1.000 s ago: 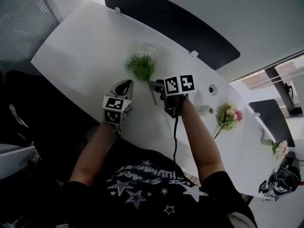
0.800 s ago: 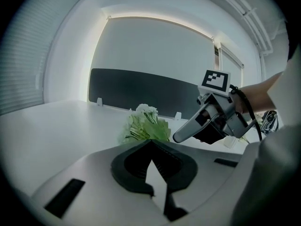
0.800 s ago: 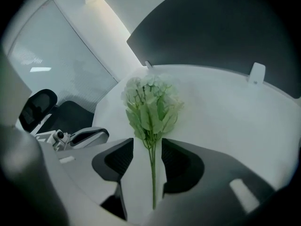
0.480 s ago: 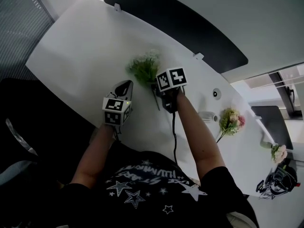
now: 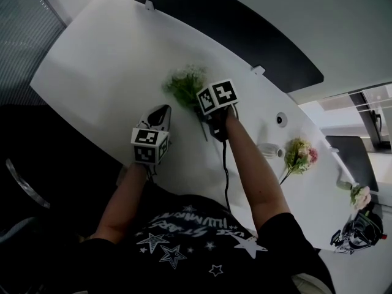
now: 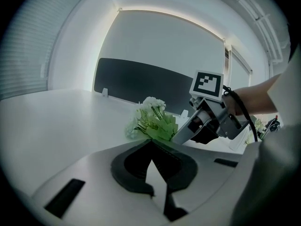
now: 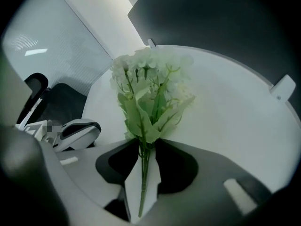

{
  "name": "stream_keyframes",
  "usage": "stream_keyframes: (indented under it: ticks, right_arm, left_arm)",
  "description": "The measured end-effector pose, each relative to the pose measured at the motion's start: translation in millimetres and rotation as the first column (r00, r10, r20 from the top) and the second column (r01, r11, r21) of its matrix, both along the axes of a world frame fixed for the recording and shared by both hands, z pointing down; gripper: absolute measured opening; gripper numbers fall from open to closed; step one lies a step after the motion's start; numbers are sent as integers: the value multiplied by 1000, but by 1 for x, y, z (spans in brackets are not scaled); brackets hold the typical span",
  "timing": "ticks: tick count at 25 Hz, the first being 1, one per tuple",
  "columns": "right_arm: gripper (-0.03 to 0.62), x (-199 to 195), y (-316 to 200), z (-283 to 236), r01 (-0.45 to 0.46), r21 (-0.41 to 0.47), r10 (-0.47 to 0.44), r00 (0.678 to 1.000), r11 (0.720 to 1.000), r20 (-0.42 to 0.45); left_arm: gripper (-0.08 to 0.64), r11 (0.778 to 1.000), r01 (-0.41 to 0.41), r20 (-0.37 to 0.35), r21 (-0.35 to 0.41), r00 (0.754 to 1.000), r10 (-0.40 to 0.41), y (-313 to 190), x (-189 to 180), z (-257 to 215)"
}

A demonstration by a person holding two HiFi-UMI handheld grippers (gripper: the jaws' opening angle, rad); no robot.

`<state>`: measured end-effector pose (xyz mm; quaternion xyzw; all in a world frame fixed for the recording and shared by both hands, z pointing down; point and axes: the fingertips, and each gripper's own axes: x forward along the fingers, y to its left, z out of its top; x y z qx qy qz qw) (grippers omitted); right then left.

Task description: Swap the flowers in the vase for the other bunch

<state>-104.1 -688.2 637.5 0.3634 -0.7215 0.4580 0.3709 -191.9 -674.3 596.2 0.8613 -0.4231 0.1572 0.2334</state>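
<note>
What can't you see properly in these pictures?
- Right gripper view: the right tool has just been closing round the stem of the green bunch; leaves cover its tips, so contact is unclear.
- Head view: the clear thing beside the pink bunch is too small to call a vase.

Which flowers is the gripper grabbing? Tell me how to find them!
On the big white table, look near the middle at the right gripper, whose jaws have just been closing onto some stems. It is the green-and-white bunch, leafy and pale, unlike the pink bunch farther right.
</note>
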Motion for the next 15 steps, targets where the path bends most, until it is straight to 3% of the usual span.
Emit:
stream_keyframes:
  ticks: [3, 9, 15]
  right_arm:
    - [97, 0, 0, 0, -6, 6, 6, 1000, 1000, 17]
    - [71, -5, 7, -17, -128, 42, 120, 979, 991, 163]
    - [64, 8, 18, -62, -255, 125, 200, 920, 959, 338]
  left_arm:
    - [6, 1000, -15, -3, 0, 1000, 15, 2, 4, 1]
    - [6, 999, -44, -4, 9, 999, 44, 6, 9, 0]
    - [6, 995, -87, 24, 52, 996, 86, 18, 22, -12]
